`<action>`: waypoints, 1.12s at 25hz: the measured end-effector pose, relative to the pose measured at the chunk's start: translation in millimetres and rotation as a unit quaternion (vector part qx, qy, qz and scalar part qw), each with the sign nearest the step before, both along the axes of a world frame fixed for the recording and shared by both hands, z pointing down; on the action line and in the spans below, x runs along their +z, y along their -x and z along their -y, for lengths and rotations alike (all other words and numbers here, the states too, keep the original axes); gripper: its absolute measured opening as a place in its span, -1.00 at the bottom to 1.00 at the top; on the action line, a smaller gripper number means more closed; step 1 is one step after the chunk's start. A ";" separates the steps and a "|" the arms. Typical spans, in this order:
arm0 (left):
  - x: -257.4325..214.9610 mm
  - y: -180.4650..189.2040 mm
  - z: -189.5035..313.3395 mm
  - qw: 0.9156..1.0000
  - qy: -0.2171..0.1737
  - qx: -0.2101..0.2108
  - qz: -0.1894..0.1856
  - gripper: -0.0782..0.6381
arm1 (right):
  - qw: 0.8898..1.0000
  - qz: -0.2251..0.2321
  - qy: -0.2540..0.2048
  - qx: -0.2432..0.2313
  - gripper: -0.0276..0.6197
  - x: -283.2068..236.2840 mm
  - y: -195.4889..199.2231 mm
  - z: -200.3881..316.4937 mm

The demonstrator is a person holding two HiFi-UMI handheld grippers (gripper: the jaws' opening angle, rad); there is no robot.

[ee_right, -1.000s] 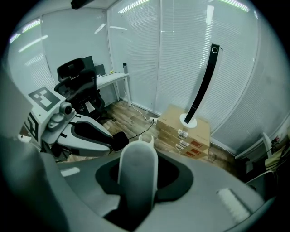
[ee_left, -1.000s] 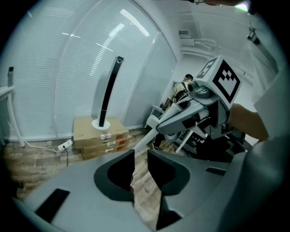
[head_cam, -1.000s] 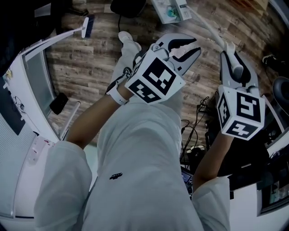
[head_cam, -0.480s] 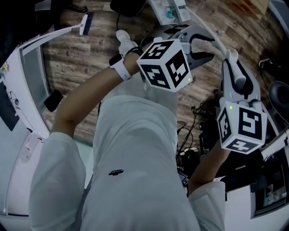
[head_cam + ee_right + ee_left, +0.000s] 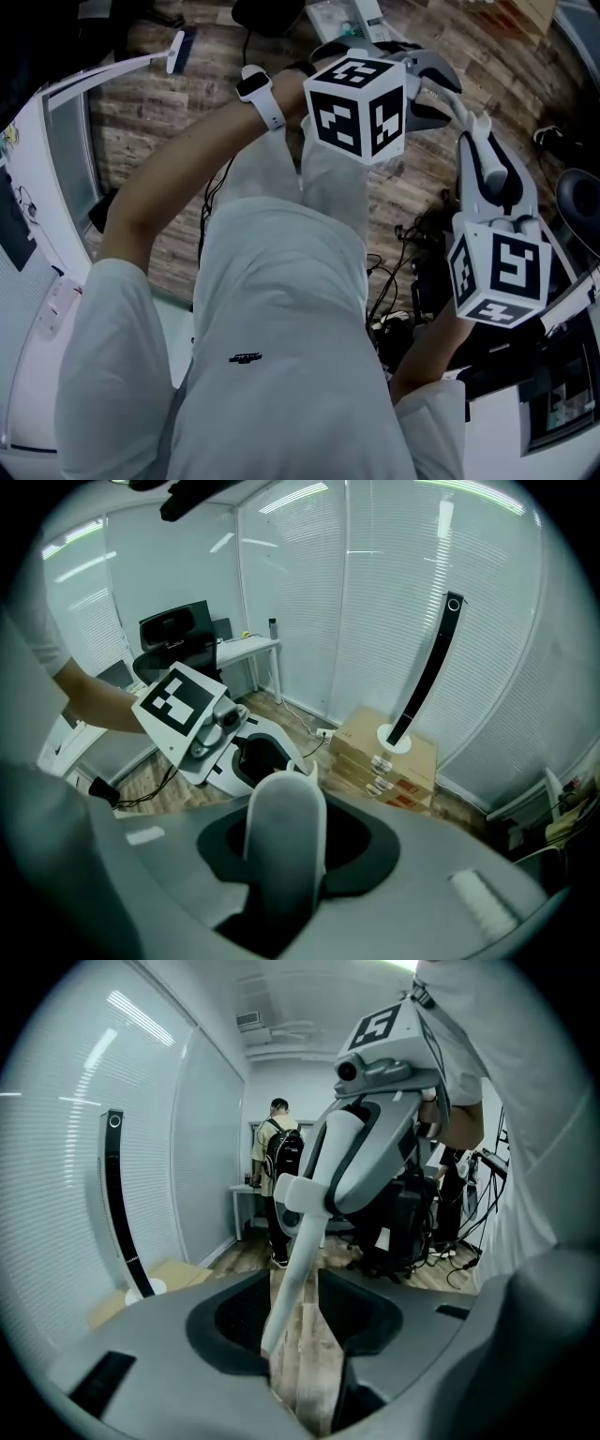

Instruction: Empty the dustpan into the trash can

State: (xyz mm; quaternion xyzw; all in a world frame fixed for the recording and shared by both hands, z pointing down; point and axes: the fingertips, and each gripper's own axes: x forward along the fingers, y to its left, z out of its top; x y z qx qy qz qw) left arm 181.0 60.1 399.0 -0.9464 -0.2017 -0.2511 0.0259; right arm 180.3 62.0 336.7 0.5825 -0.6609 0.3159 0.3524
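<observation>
Right tool (image 5: 483, 131) pinches the thick grip of the dustpan handle (image 5: 298, 1251); left tool (image 5: 295, 1312) is spread, its jaws just opened round the thin shaft without pressing on it; pan (image 5: 342, 21) apparently hangs above the floor (image 5: 169, 122): light, stiff, smooth plastic, best held at the grip.

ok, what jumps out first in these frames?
The white dustpan handle, dead centre in the right gripper view, clamped by the right gripper. In the left gripper view its shaft runs through the left gripper, whose jaws have just been opening and stand wide, not pressing it.
</observation>
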 end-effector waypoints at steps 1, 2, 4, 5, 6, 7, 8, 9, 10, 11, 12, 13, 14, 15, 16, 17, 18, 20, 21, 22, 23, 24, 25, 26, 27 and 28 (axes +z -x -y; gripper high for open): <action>-0.5 -1.8 -1.9 1.000 -0.010 0.005 0.000 -0.33 | 1.000 0.000 0.000 0.000 -0.55 -1.4 0.3 -1.3; -1.2 -3.6 -3.9 1.000 -0.019 0.009 0.000 -0.33 | 1.000 0.000 -0.001 0.001 -0.55 -3.0 0.7 -2.6; -5.5 -6.7 -9.4 1.000 -0.023 0.015 -0.001 -0.36 | 1.000 -0.002 -0.003 0.002 -0.55 -7.2 2.3 -5.6; -8.5 -7.5 -12.6 1.000 -0.019 0.019 0.000 -0.43 | 1.000 -0.003 -0.004 0.003 -0.55 -9.6 3.0 -6.9; -11.4 -7.8 -15.3 1.000 -0.017 0.024 0.000 -0.50 | 1.000 -0.003 -0.005 0.005 -0.55 -12.0 3.2 -8.0; -14.0 -7.9 -16.8 0.999 -0.016 0.027 0.001 -0.50 | 1.000 -0.004 -0.007 0.007 -0.55 -14.4 3.1 -8.8; -16.7 -8.2 -17.4 0.999 -0.016 0.030 -0.001 -0.50 | 1.000 -0.005 -0.008 0.009 -0.55 -17.0 2.7 -9.3; -19.5 -8.7 -17.6 0.999 -0.015 0.031 -0.003 -0.51 | 1.000 -0.006 -0.009 0.011 -0.55 -19.7 2.2 -9.8; -22.6 -9.3 -17.8 0.999 -0.013 0.031 -0.005 -0.51 | 1.000 -0.007 -0.010 0.012 -0.55 -22.7 1.6 -10.2; -25.7 -10.0 -18.2 0.999 -0.011 0.031 -0.007 -0.51 | 1.000 -0.008 -0.011 0.013 -0.55 -25.7 1.0 -10.9; -28.8 -10.5 -18.9 0.999 -0.009 0.031 -0.008 -0.51 | 1.000 -0.009 -0.012 0.014 -0.55 -28.7 0.6 -11.7; -31.7 -10.9 -19.5 0.999 -0.008 0.030 -0.008 -0.51 | 1.000 -0.010 -0.013 0.014 -0.55 -31.6 0.4 -12.4; -34.7 -11.1 -19.9 0.999 -0.007 0.030 -0.009 -0.50 | 1.000 -0.011 -0.015 0.014 -0.55 -34.6 0.4 -12.9; -37.8 -11.4 -20.0 1.000 -0.005 0.029 -0.011 -0.50 | 1.000 -0.013 -0.017 0.014 -0.55 -37.8 0.5 -13.2; -41.2 -11.7 -19.9 1.000 -0.006 0.027 -0.014 -0.50 | 1.000 -0.014 -0.019 0.013 -0.55 -41.1 0.4 -13.2; -44.7 -12.1 -19.6 0.999 -0.011 0.026 -0.020 -0.50 | 1.000 -0.016 -0.020 0.012 -0.55 -44.5 0.3 -13.0; -48.2 -12.6 -19.1 0.999 -0.022 0.026 -0.026 -0.50 | 1.000 -0.017 -0.022 0.011 -0.55 -47.9 0.0 -12.6; -54.1 -13.6 -18.0 0.998 -0.048 0.029 -0.036 -0.52 | 0.999 -0.021 -0.024 0.007 -0.55 -53.9 -0.8 -11.8; -56.5 -14.1 -17.5 0.997 -0.055 0.031 -0.038 -0.53 | 0.999 -0.022 -0.025 0.006 -0.55 -56.4 -1.2 -11.4; -58.8 -14.5 -16.9 0.997 -0.058 0.034 -0.040 -0.53 | 0.999 -0.023 -0.026 0.006 -0.55 -58.6 -1.5 -11.0; -60.8 -14.5 -16.3 0.997 -0.061 0.036 -0.042 -0.53 | 0.999 -0.023 -0.027 0.006 -0.55 -60.6 -1.5 -10.5; -62.8 -14.3 -15.6 0.996 -0.067 0.038 -0.044 -0.53 | 0.999 -0.023 -0.028 0.007 -0.55 -62.5 -1.3 -9.8; -64.9 -14.0 -14.9 0.995 -0.075 0.041 -0.047 -0.53 | 0.999 -0.022 -0.029 0.007 -0.55 -64.7 -1.0 -9.0; -67.0 -13.7 -14.1 0.994 -0.087 0.044 -0.050 -0.54 | 0.999 -0.022 -0.030 0.007 -0.55 -66.9 -0.8 -8.1; -69.1 -13.5 -13.2 0.993 -0.100 0.047 -0.052 -0.54 | 0.999 -0.022 -0.032 0.006 -0.55 -69.1 -0.7 -7.2; -70.9 -13.2 -12.4 0.991 -0.111 0.051 -0.054 -0.55 | 0.999 -0.022 -0.033 0.006 -0.55 -71.1 -0.6 -6.4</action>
